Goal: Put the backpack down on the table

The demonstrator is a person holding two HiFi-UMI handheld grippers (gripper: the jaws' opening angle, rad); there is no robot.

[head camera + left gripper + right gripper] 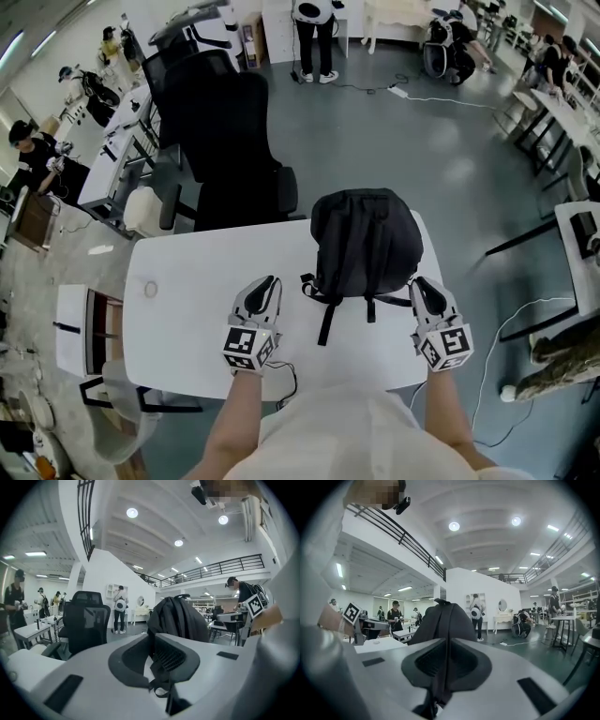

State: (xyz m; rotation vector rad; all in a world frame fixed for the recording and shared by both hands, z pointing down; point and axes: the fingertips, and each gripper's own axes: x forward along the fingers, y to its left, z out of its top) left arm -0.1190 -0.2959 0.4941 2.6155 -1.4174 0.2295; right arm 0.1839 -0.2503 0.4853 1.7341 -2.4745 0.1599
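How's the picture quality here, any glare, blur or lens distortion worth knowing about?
Head view: even light, pale sheen on the grey floor, strong fisheye bending at the edges. Left gripper view: ceiling lights blown out, near jaws soft, backpack sharper. Right gripper view: the same, with dark rounded corners.

A black office chair [230, 141] stands on the grey floor [394, 159]; white power strip [397, 91] beyond.

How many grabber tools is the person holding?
2. The left gripper is left of the black backpack, the right gripper is right of it, both above the white table. None seems hidden.
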